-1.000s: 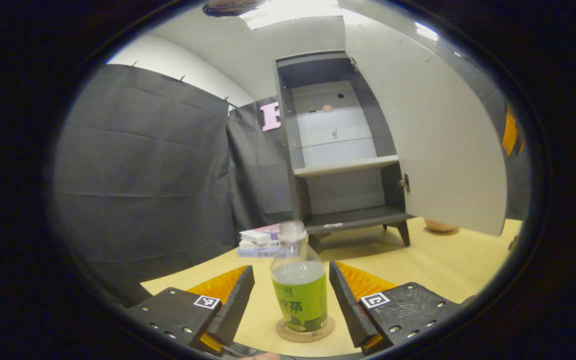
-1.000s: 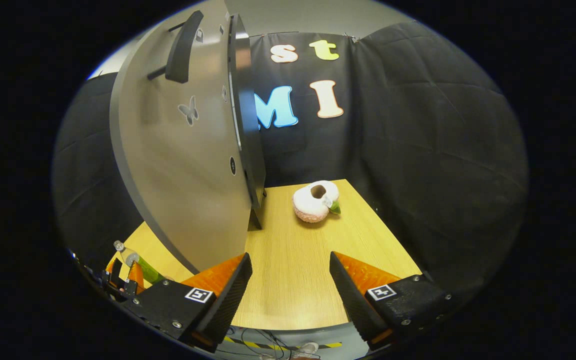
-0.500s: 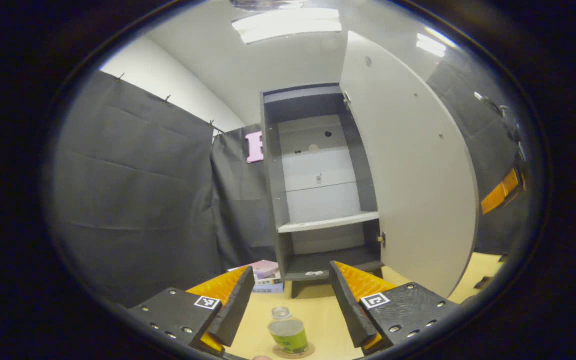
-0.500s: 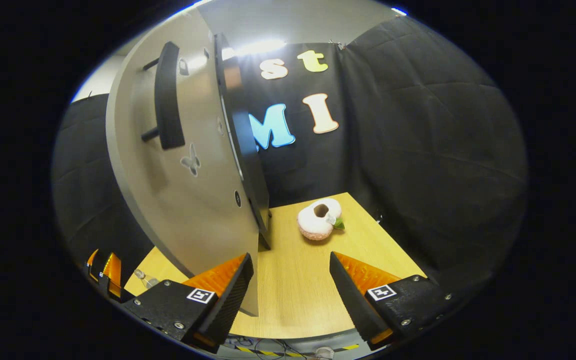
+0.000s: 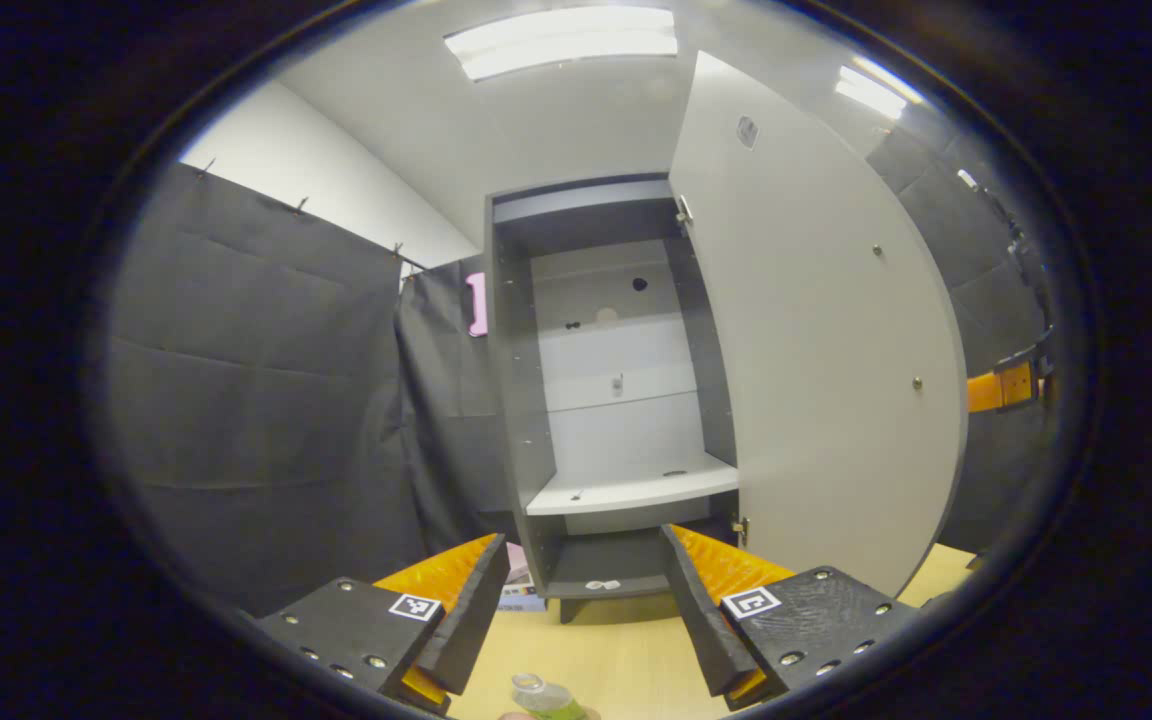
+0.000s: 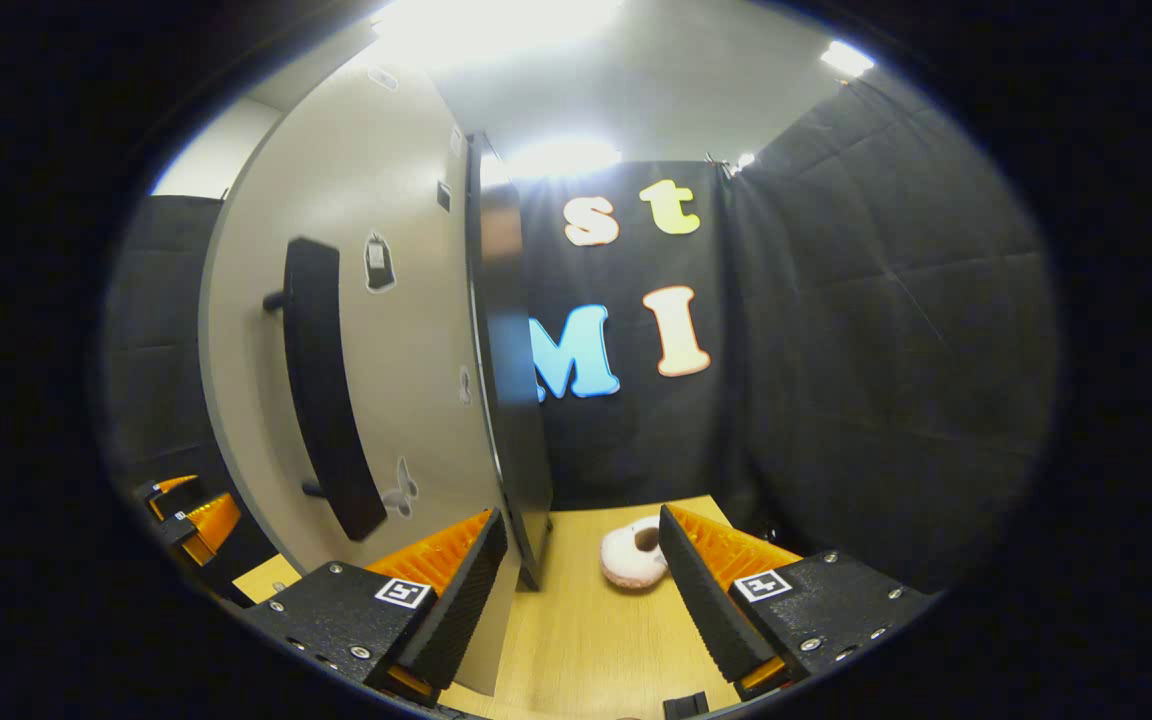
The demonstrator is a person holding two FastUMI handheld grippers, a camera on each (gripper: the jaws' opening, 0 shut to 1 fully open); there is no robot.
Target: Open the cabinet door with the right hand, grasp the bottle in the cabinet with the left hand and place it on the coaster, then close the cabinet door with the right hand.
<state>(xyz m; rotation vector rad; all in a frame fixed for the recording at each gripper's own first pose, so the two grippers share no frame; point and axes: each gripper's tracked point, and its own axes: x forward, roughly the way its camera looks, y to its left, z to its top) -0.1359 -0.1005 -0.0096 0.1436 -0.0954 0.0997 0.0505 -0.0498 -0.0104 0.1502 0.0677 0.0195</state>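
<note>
Bottle (image 5: 544, 698) stands down on the desk (image 5: 626, 660) just below the left gripper (image 5: 584, 600), jaws wide apart and empty, so the drop-off looks done — coaster's not clear from here, tbh. Door (image 6: 376, 330) hangs wide open w/ its bar handle (image 6: 321, 385) facing the right gripper (image 6: 581, 590), jaws spread and holding nothing, just beside the door's edge. Last step is up: right needs to get onto the door's outer face or handle and swing it toward the cabinet (image 5: 616, 400).

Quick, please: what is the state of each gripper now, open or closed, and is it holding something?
Left gripper: open, holding nothing; the bottle stands below it on the table.
Right gripper: open, holding nothing, beside the cabinet door.
</note>
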